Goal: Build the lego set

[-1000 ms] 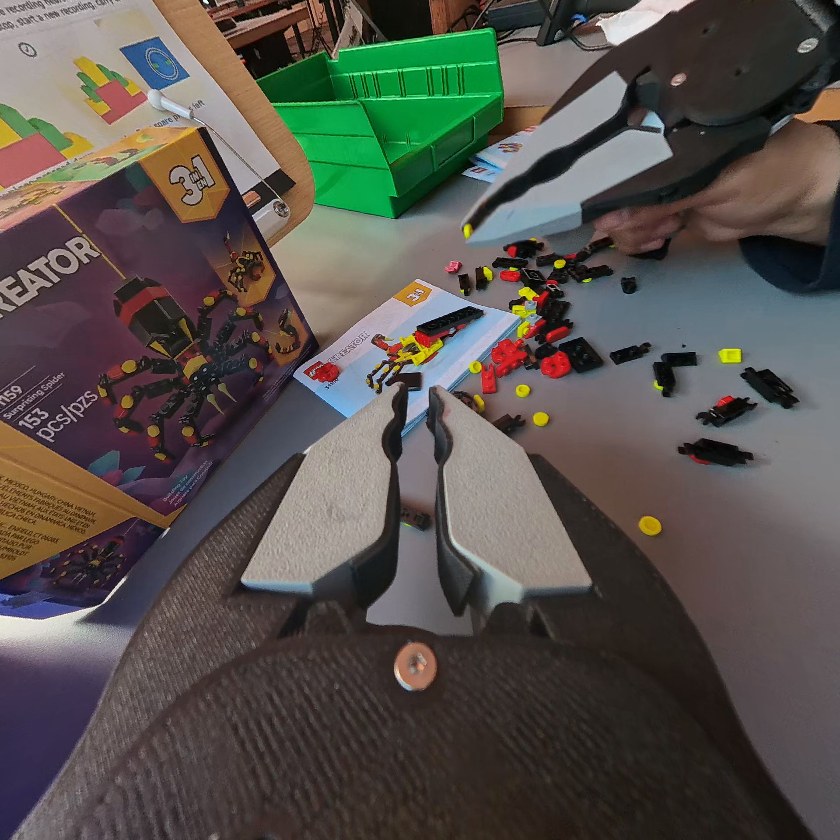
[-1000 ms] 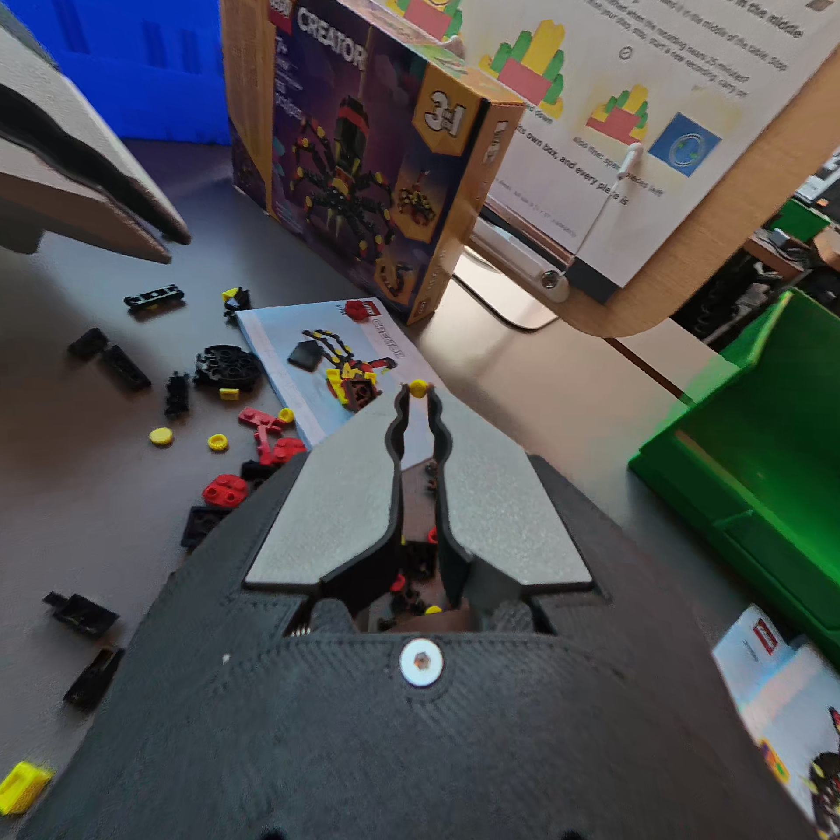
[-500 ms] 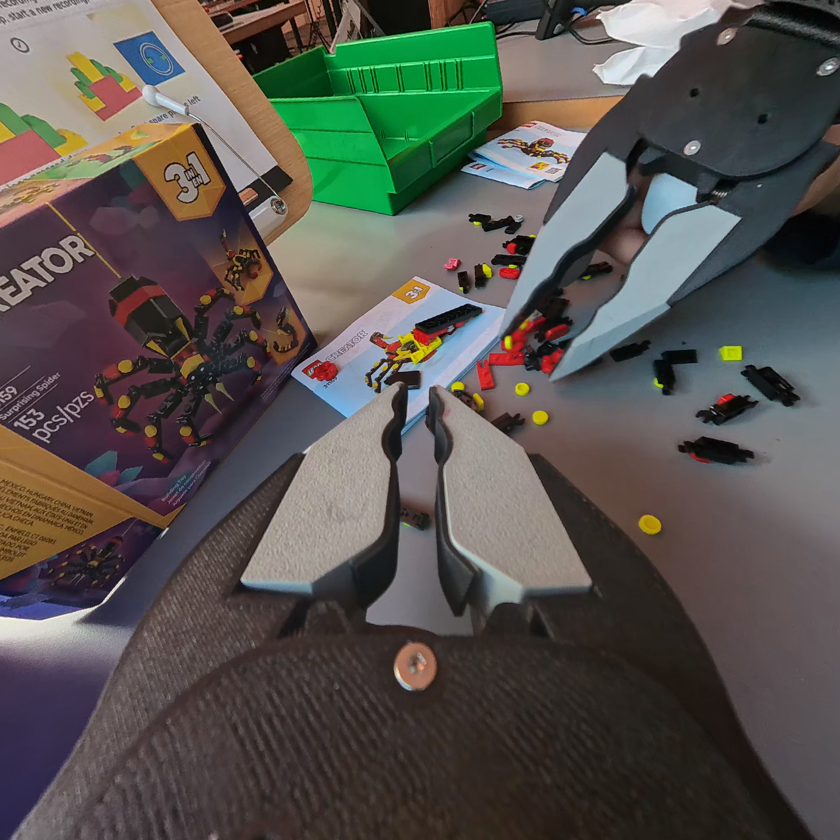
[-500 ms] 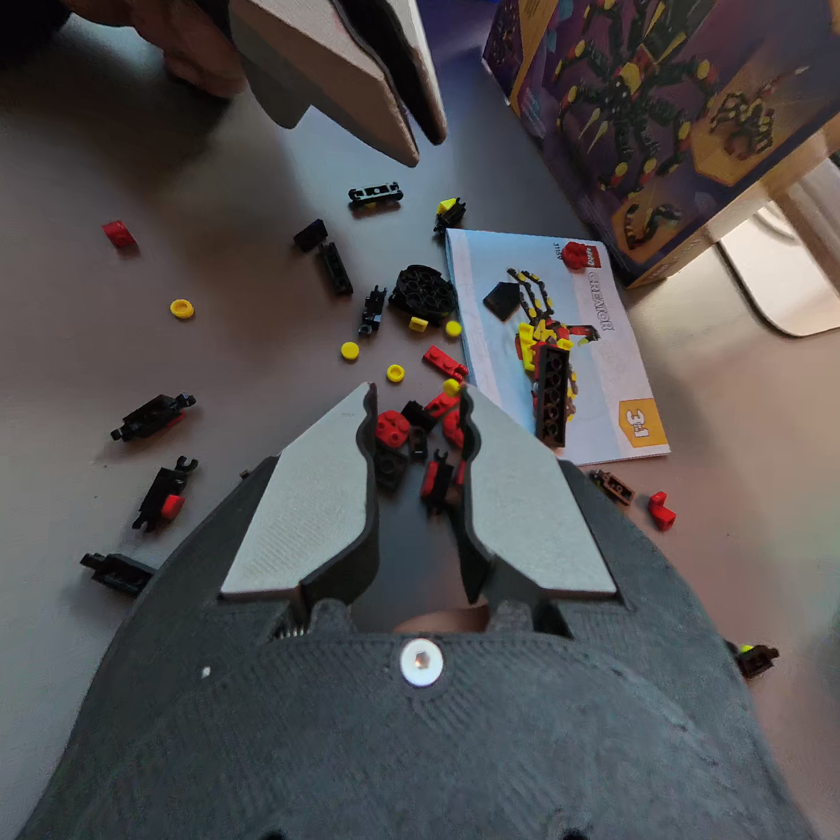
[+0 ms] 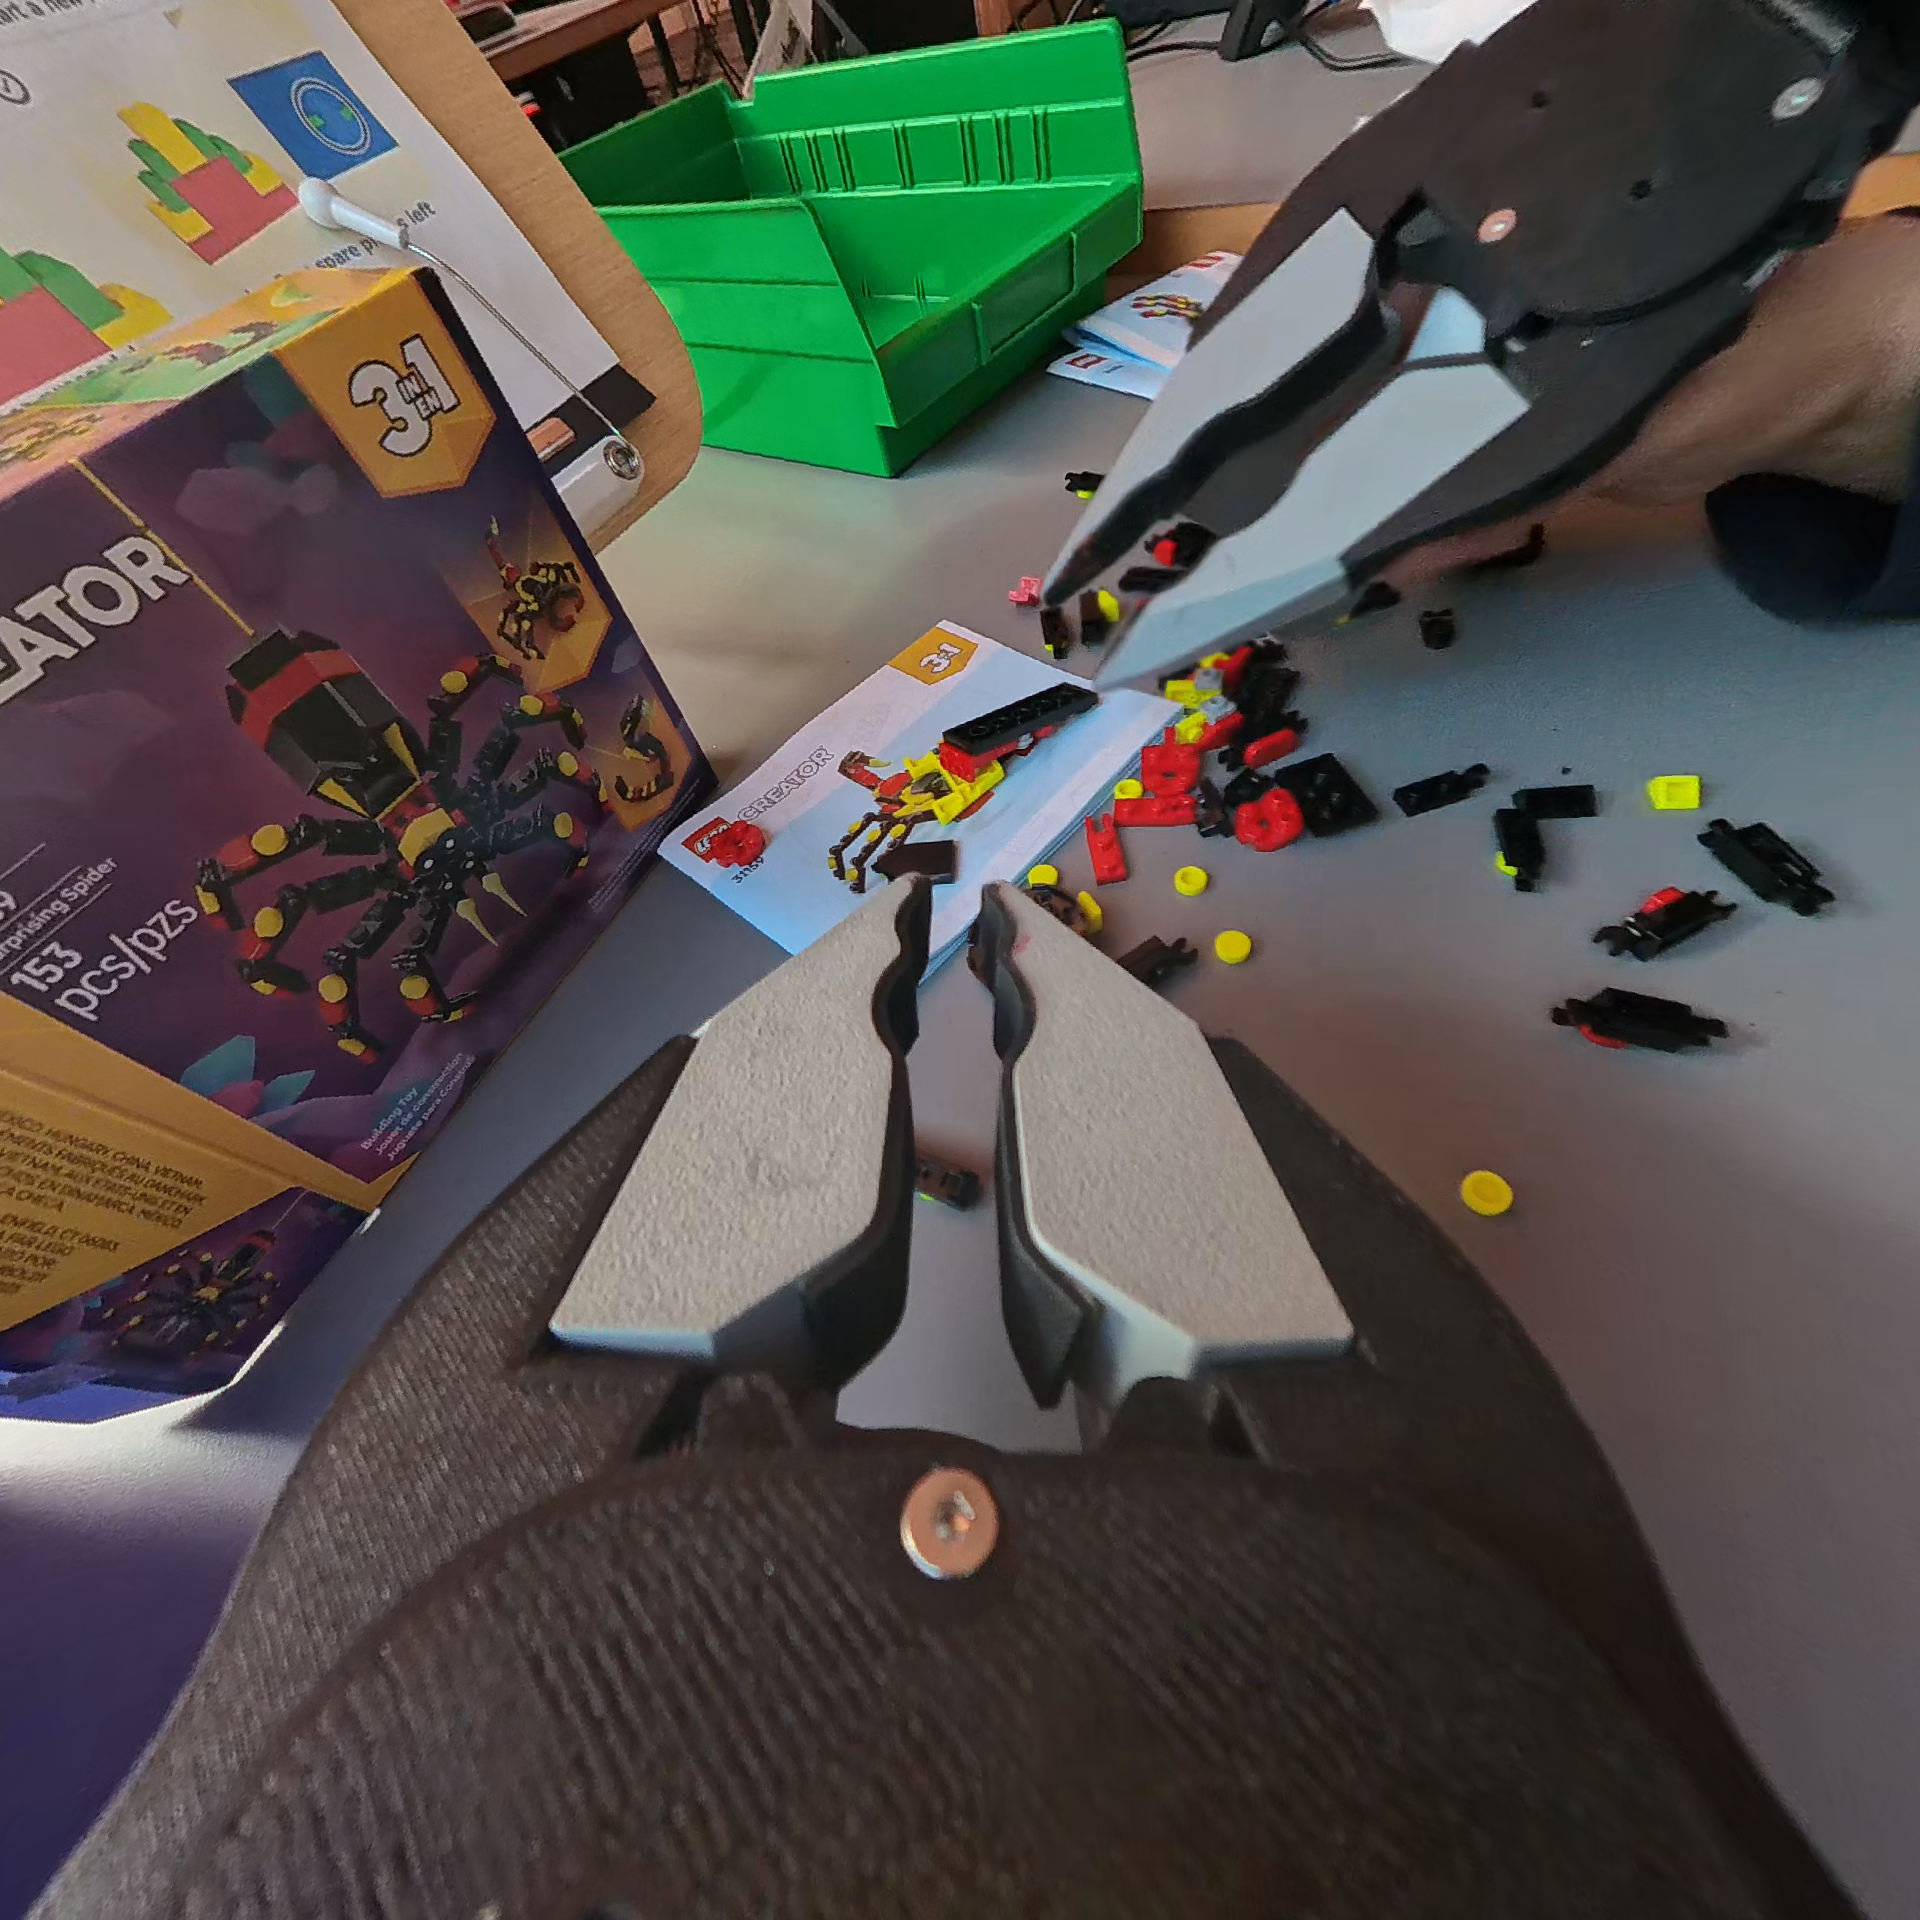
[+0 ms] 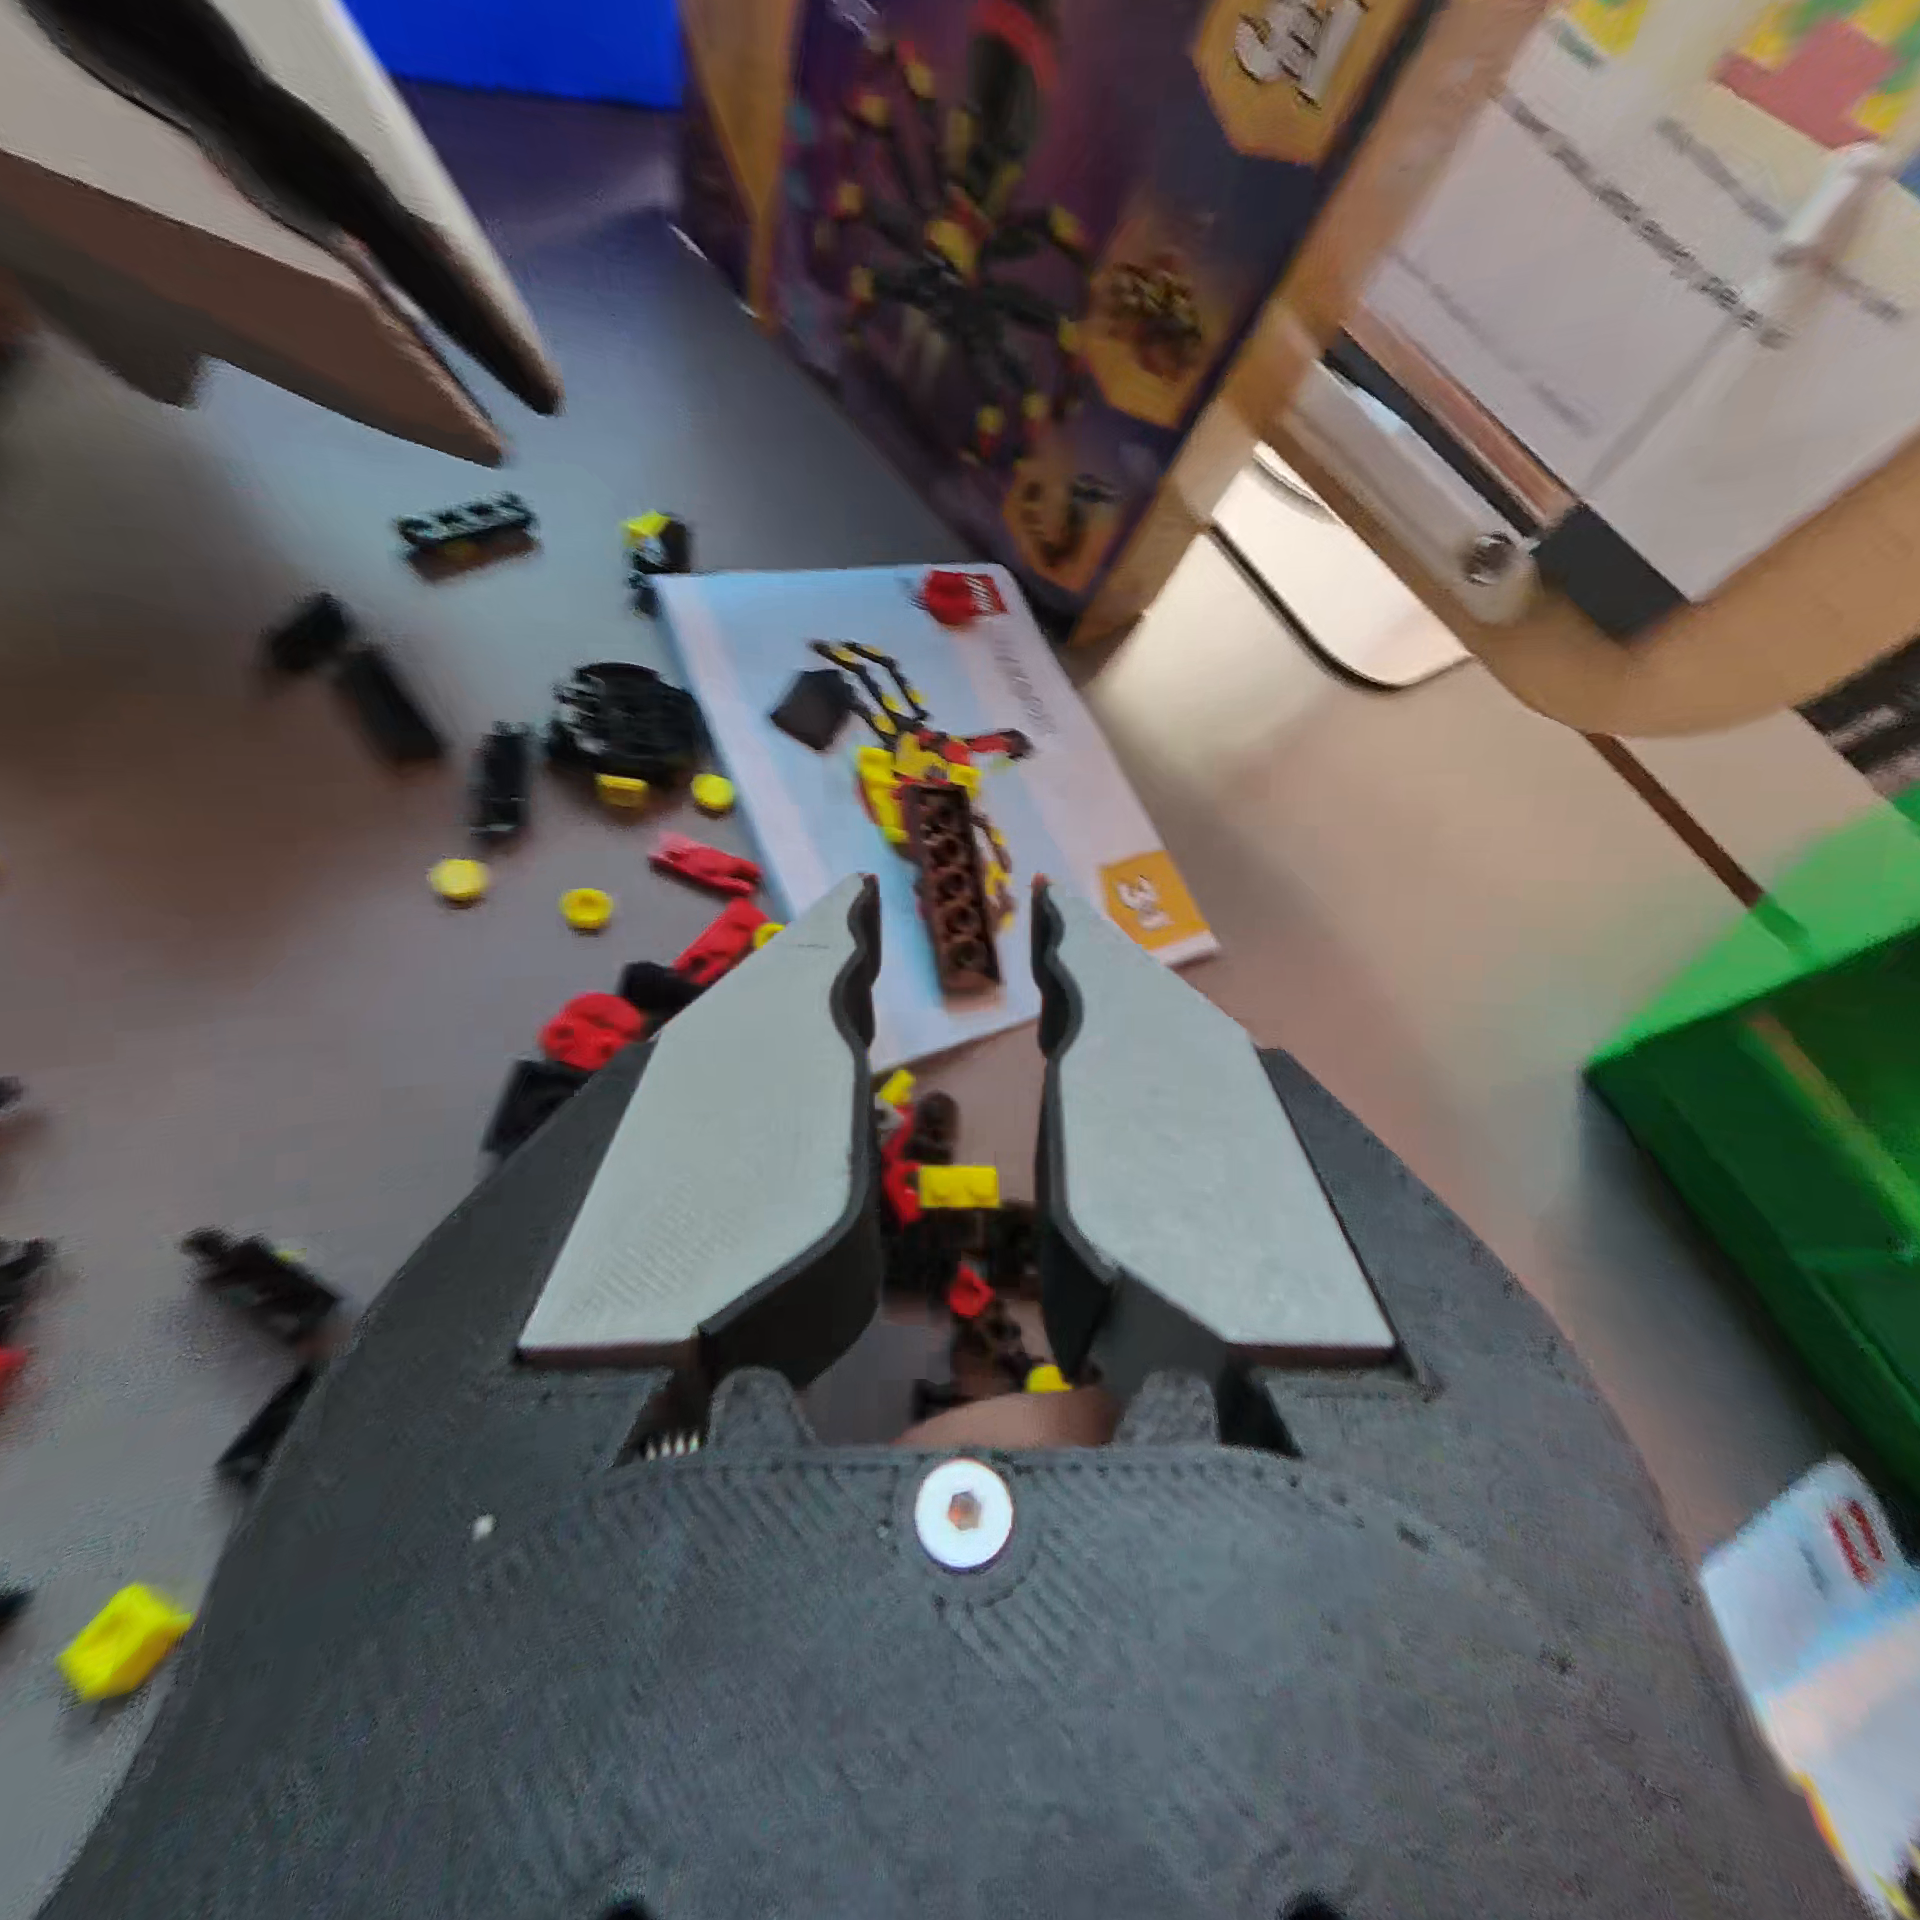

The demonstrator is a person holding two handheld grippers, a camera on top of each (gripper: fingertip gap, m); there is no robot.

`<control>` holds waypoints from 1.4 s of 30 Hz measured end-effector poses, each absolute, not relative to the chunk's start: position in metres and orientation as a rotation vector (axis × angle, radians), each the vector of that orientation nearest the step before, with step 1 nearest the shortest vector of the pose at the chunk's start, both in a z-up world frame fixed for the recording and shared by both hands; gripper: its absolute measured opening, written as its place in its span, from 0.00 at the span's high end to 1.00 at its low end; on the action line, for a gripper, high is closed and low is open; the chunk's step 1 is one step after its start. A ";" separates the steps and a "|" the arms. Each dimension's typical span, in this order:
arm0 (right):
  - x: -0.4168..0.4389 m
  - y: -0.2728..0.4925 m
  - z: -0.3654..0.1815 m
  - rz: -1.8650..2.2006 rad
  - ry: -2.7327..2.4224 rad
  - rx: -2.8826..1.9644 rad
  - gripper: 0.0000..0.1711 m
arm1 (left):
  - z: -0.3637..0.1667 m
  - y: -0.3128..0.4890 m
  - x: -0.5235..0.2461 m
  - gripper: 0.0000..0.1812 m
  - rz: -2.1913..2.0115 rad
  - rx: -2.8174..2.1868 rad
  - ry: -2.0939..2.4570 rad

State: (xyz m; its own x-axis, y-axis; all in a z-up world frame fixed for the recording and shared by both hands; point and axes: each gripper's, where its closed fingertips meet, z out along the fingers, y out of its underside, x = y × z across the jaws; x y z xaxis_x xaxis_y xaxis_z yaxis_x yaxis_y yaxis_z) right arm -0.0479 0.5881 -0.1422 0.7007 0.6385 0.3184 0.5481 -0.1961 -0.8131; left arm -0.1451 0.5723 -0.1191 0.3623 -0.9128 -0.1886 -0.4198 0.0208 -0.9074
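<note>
Loose black, red and yellow lego pieces (image 5: 1236, 769) lie scattered on the grey table (image 5: 1621, 1403). A long black plate (image 5: 1023, 717) lies on the light-blue instruction booklet (image 5: 831, 748). My left gripper (image 5: 951, 904) hovers low by the booklet's near edge, jaws nearly together and empty. My right gripper (image 5: 1101, 634) is open and empty above the far side of the pile. In the right wrist view, which is blurred, the right gripper (image 6: 951, 899) frames the black plate (image 6: 951, 894) on the booklet (image 6: 748, 665). Pieces (image 6: 956, 1184) lie beneath its fingers.
The purple lego box (image 5: 312, 727) stands left of the booklet, with a clipboard holding a sheet (image 5: 582, 260) behind it. A green bin (image 5: 883, 260) sits at the back. A second booklet (image 5: 1143, 322) lies beside it. A hand (image 5: 1766, 416) holds the right gripper. The left gripper's tips are roughly 11 cm from the right gripper's. The long black plate (image 5: 1023, 717) sits 4 cm or so from the ends of my right fingers. It turns up in the right wrist view (image 6: 974, 911) as well.
The right gripper held a small yellow round piece a second ago. It opened, dipped into the pile, and has now swung toward the booklet, empty. The left gripper has not moved.
</note>
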 end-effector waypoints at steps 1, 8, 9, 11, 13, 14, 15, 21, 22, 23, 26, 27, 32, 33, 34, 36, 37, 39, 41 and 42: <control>-0.043 0.593 -0.143 0.065 -0.913 -1.871 0.86 | -0.119 0.572 -0.145 0.96 -0.590 -1.580 1.231; -0.047 0.603 -0.164 -0.032 -1.008 -1.948 0.90 | -0.121 0.571 -0.144 0.97 -0.568 -1.572 1.250; -0.046 0.604 -0.168 -0.042 -1.017 -1.973 0.92 | -0.121 0.571 -0.144 0.96 -0.565 -1.572 1.252; -0.044 0.606 -0.169 -0.065 -1.019 -1.975 0.96 | -0.122 0.571 -0.143 0.96 -0.562 -1.576 1.254; -0.043 0.606 -0.165 -0.086 -1.018 -1.941 1.00 | -0.122 0.571 -0.143 0.96 -0.563 -1.580 1.254; -0.044 0.606 -0.163 -0.082 -1.016 -1.925 1.00 | -0.122 0.571 -0.143 0.96 -0.564 -1.580 1.252; -0.045 0.605 -0.161 -0.074 -1.012 -1.915 1.00 | -0.122 0.571 -0.144 0.96 -0.565 -1.580 1.251; -0.044 0.605 -0.156 -0.065 -0.989 -1.896 1.00 | -0.123 0.572 -0.143 0.96 -0.566 -1.588 1.256; -0.044 0.606 -0.155 -0.058 -0.974 -1.894 0.95 | -0.123 0.571 -0.143 0.96 -0.565 -1.589 1.259; -0.044 0.606 -0.154 -0.041 -0.960 -1.897 0.90 | -0.124 0.571 -0.143 0.96 -0.563 -1.589 1.263; -0.043 0.605 -0.156 0.030 -0.929 -1.949 0.84 | -0.124 0.570 -0.142 0.96 -0.557 -1.582 1.269; -0.043 0.604 -0.158 0.046 -0.928 -1.971 0.83 | -0.124 0.570 -0.142 0.96 -0.556 -1.580 1.270; -0.037 0.607 -0.172 0.049 -0.918 -2.074 0.90 | -0.125 0.570 -0.141 0.96 -0.547 -1.581 1.278; -0.037 0.607 -0.172 0.037 -0.921 -2.074 0.92 | -0.125 0.570 -0.141 0.96 -0.544 -1.579 1.279; -0.037 0.607 -0.171 0.019 -0.928 -2.063 0.92 | -0.125 0.570 -0.141 0.96 -0.542 -1.578 1.279; -0.038 0.606 -0.168 -0.013 -0.939 -2.027 0.92 | -0.125 0.570 -0.141 0.96 -0.540 -1.578 1.279; -0.039 0.606 -0.164 -0.011 -0.930 -2.005 0.93 | -0.124 0.570 -0.142 0.96 -0.541 -1.577 1.277; -0.049 0.600 -0.154 0.117 -0.906 -1.973 0.93 | -0.124 0.570 -0.142 0.96 -0.545 -1.576 1.271; -0.068 0.584 -0.139 0.405 -0.880 -1.934 0.93 | -0.123 0.570 -0.142 0.96 -0.551 -1.575 1.265; -0.076 0.576 -0.131 0.565 -0.852 -1.924 0.93 | -0.123 0.570 -0.142 0.96 -0.556 -1.575 1.265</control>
State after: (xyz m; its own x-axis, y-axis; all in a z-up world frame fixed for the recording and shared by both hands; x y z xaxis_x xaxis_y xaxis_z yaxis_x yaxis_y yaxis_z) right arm -0.0763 0.5757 -0.1308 0.6538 0.7557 -0.0390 0.3298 -0.3310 -0.8841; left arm -0.1423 0.5701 -0.1226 0.3475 -0.9106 -0.2235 -0.4511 0.0466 -0.8912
